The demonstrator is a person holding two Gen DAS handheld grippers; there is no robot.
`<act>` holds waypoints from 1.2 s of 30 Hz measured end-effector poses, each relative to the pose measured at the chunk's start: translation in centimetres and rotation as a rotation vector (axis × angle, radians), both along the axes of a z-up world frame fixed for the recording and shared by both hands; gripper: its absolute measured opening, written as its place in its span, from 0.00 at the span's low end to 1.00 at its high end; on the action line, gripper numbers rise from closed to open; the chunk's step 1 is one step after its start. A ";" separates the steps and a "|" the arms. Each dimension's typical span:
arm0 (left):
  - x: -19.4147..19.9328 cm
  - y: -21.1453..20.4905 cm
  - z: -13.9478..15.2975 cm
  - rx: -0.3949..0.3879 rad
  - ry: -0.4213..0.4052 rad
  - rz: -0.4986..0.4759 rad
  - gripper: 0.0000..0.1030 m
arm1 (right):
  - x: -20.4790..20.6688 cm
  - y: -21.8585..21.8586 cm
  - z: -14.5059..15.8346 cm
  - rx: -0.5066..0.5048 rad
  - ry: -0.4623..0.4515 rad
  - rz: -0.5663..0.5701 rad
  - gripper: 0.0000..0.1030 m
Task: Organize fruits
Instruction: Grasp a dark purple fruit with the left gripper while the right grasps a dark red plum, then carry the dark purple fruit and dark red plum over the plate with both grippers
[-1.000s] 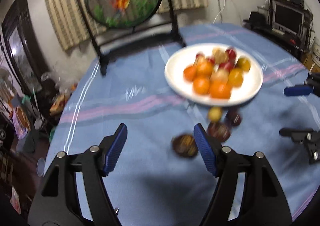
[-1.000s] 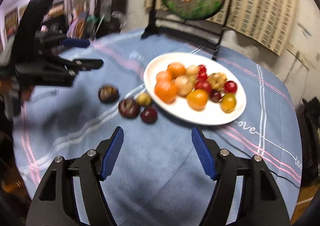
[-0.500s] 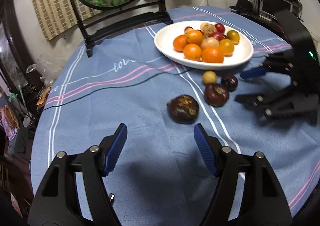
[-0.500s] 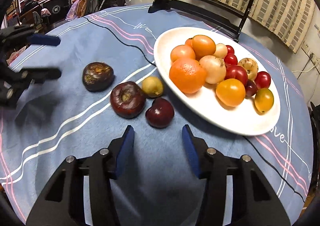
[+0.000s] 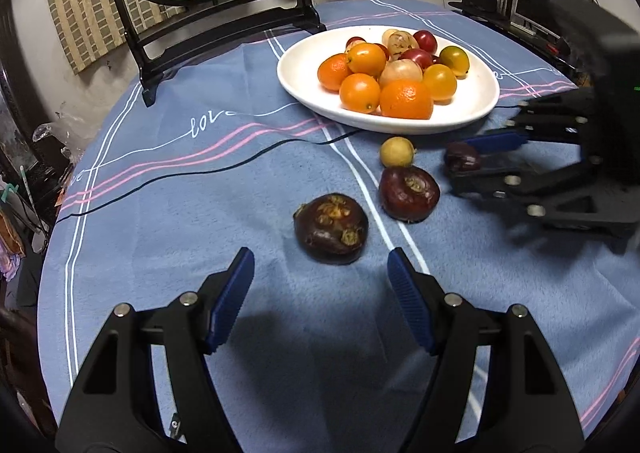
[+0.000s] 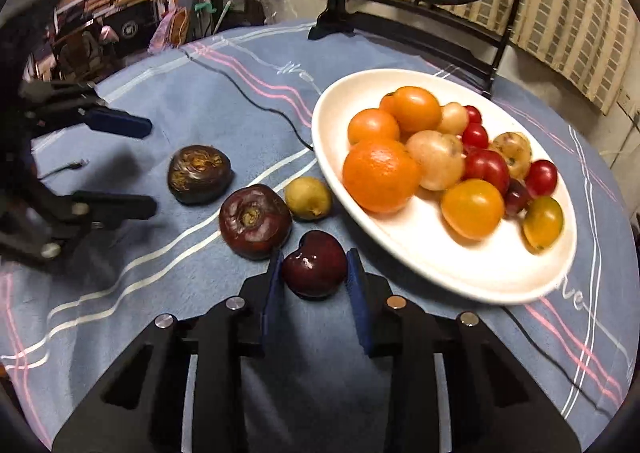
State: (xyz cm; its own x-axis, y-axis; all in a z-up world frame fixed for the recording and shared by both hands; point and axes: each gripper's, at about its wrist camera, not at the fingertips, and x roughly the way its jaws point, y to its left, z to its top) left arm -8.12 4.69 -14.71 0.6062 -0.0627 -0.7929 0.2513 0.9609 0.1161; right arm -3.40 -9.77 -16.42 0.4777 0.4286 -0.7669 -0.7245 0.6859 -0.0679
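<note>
- The right hand-held gripper point(image 6: 314, 279) has come forward and its jaws have just been closing, narrow around the plum point(image 6: 315, 263).
- The left hand-held gripper point(image 5: 320, 285) hangs wide, empty, a dark fruit point(image 5: 331, 228) just ahead.
- The plate point(image 6: 420, 253) is well filled; four fruits remain on the worktop point(image 5: 180, 213).

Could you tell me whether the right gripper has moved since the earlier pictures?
Yes: the right gripper advanced toward the white oval plate, its jaws closing around the small dark red fruit.

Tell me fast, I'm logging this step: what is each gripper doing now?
Left gripper: open, empty, near the dark brown fruit.
Right gripper: jaws just closing, pads on the dark red plum.
</note>
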 end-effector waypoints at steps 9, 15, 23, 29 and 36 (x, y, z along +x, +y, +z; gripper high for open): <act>2.7 -1.1 -1.5 0.018 0.032 -0.004 0.69 | -1.3 -3.4 0.3 0.027 0.031 -0.037 0.31; 3.3 -1.0 -1.8 -0.010 0.049 0.016 0.45 | -1.3 -3.7 -0.3 0.037 0.051 -0.048 0.31; 0.5 -2.6 0.8 0.044 -0.019 0.038 0.45 | -3.2 -4.3 0.9 0.078 0.039 -0.063 0.31; -1.2 -5.4 4.4 0.054 -0.133 0.058 0.45 | -5.3 -4.9 3.2 0.124 0.006 -0.069 0.31; -2.5 -8.1 5.2 0.046 -0.158 0.029 0.45 | -7.0 -5.4 3.7 0.129 -0.007 -0.068 0.31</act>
